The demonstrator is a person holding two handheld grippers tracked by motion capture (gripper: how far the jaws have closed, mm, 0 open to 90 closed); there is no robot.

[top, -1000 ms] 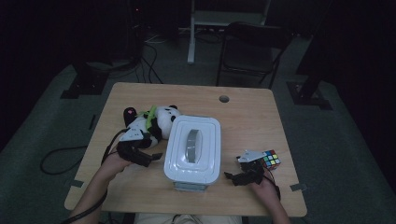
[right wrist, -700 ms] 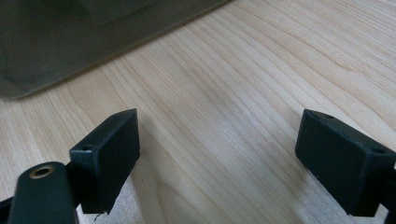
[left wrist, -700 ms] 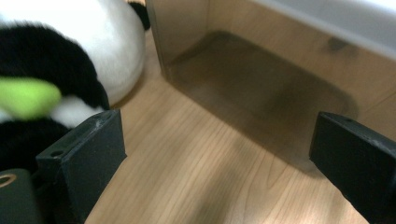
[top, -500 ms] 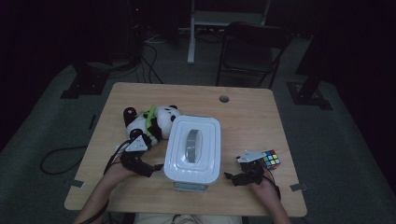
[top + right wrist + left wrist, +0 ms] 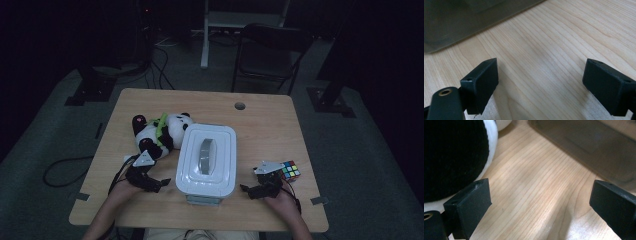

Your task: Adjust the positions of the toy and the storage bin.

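A white lidded storage box (image 5: pixel 207 158) with a grey handle stands at the middle front of the wooden table (image 5: pixel 260 117). A plush panda (image 5: pixel 156 131) with a green strap lies to its left. My left gripper (image 5: pixel 161 183) rests low on the table just left of the box, open and empty; its own view (image 5: pixel 540 202) has the panda's black fur (image 5: pixel 451 157) at the left and the box wall (image 5: pixel 599 150) ahead. My right gripper (image 5: pixel 246 190) sits right of the box, open and empty, with the box wall (image 5: pixel 461 17) ahead in its view (image 5: pixel 540 85). A colour cube (image 5: pixel 290 170) lies behind it.
A round cable hole (image 5: pixel 240 106) is in the table's far side. A dark chair (image 5: pixel 270 55) and a white frame leg (image 5: pixel 205 35) stand beyond the table. Cables trail on the floor at the left. Bare tabletop lies at the far right.
My left gripper has drawn back from the panda toward the front edge and now lies beside the box's left wall. The right gripper has stayed put.
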